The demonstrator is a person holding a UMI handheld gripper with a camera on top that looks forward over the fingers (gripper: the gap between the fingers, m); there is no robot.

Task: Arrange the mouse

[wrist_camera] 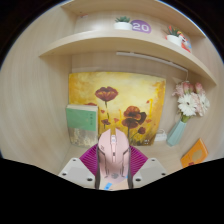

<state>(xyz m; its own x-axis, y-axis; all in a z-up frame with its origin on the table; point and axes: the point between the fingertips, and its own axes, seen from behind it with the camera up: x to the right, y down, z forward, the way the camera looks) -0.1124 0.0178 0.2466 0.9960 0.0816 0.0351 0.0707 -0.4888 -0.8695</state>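
Note:
A pale pink computer mouse [113,158] sits between my two fingers, its nose pointing away from me toward the floral picture. Both magenta pads [90,158] press against its sides, so my gripper [113,168] is shut on it. The mouse appears held above the desk surface [40,150]; its underside and rear end are hidden by the fingers.
A flower painting [115,100] leans against the back wall. A green book [81,122] stands left of it, a teal vase with white flowers [183,120] and an orange object [195,152] to the right. Curved wooden shelves [120,40] hang above.

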